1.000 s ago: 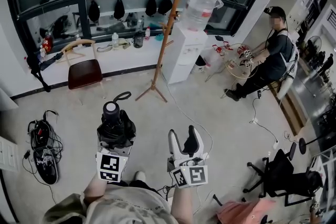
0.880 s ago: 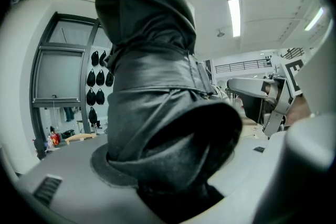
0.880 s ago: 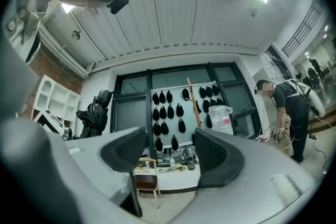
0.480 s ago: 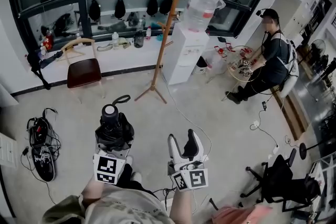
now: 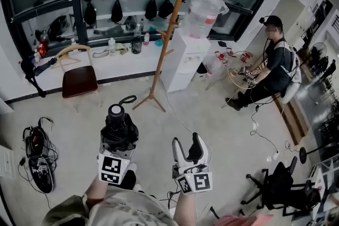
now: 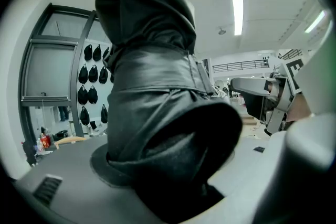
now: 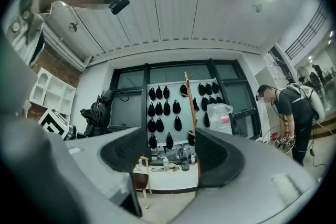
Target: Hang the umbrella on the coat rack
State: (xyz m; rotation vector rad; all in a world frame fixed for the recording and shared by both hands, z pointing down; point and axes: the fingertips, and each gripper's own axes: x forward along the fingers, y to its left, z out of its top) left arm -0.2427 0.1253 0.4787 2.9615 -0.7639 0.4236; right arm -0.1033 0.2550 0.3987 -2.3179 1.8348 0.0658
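Observation:
A folded black umbrella (image 5: 118, 128) stands upright in my left gripper (image 5: 117, 141), which is shut on it; its round handle end (image 5: 115, 110) and wrist strap (image 5: 126, 99) point toward the rack. In the left gripper view the umbrella (image 6: 157, 113) fills the frame between the jaws. My right gripper (image 5: 192, 150) is open beside it with nothing between its fingers. The orange wooden coat rack (image 5: 168, 34) stands ahead by the window ledge, pegs near its top; through the right gripper (image 7: 168, 160) it shows as a thin pole (image 7: 192, 118).
A water dispenser (image 5: 185, 55) with a big bottle stands right of the rack. A dark red chair (image 5: 78, 79) is at the left. Cables and gear (image 5: 35, 153) lie on the floor at left. A seated person (image 5: 267, 69) is at right; an office chair (image 5: 280, 193) at lower right.
Both grippers and the view have moved forward toward the coat rack, which now sits a little nearer. The umbrella stays held as before and the right jaws stay apart.

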